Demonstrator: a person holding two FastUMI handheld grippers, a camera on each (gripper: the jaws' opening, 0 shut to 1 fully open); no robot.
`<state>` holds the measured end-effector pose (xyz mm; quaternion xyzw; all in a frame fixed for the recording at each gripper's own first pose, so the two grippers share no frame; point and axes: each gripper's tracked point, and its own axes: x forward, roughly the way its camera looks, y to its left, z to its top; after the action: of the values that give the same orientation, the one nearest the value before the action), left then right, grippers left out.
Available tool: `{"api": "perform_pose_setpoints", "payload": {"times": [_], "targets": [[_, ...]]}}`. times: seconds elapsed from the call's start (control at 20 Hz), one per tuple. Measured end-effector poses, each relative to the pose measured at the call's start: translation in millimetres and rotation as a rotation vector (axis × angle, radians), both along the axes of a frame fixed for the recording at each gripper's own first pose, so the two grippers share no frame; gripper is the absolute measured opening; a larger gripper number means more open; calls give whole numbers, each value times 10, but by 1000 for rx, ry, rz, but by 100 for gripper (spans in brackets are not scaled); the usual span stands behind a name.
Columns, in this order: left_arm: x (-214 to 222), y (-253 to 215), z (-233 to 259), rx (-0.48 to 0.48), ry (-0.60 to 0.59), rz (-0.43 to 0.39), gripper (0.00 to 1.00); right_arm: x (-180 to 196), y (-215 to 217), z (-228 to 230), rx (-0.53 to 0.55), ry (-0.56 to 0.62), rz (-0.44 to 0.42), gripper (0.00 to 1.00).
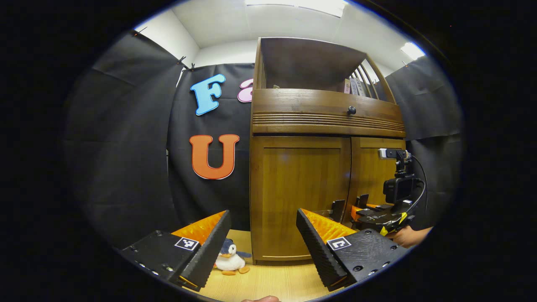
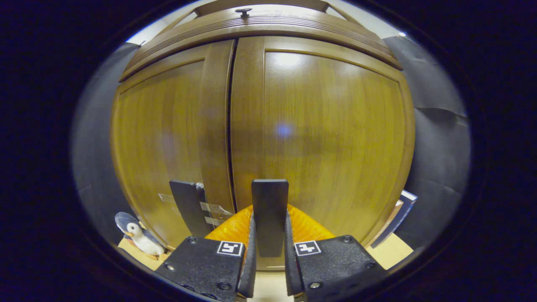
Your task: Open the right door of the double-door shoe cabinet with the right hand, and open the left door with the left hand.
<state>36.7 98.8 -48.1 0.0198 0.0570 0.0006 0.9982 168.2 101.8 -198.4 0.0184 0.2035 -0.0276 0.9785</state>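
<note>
A pale wooden counter carries the scene; the double-door shoe cabinet stands directly on it, its base touching the boards, both doors flush with the frame; a small plush penguin sits on the counter just beside the cabinet's left front corner, upright, its orange feet resting on the wood; in the right gripper view the same penguin sits at the cabinet's lower left edge on a strip of counter; at the cabinet's right foot a flat dark-edged book-like thing leans against it, its lower end on the counter.
</note>
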Motion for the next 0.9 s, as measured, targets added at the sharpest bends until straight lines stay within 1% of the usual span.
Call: {"api": "perform_pose_setpoints", "payload": {"times": [0.2, 0.3, 0.5, 0.7, 0.9], "targets": [[-35, -191, 5, 19, -1, -18, 95, -89, -8, 20, 7, 15, 26, 31], [-37, -286, -14, 23, 9, -29, 95, -159, 2, 34, 38, 17, 55, 30], [-52, -421, -61, 2, 23, -33, 95, -370, -40, 90, 30, 11, 100, 30], [-106, -576, -122, -6, 38, -36, 95, -576, -79, 99, 54, 26, 153, 30], [-83, -715, -156, -17, 47, -42, 95, -843, -168, 167, 60, 28, 173, 30]]}}
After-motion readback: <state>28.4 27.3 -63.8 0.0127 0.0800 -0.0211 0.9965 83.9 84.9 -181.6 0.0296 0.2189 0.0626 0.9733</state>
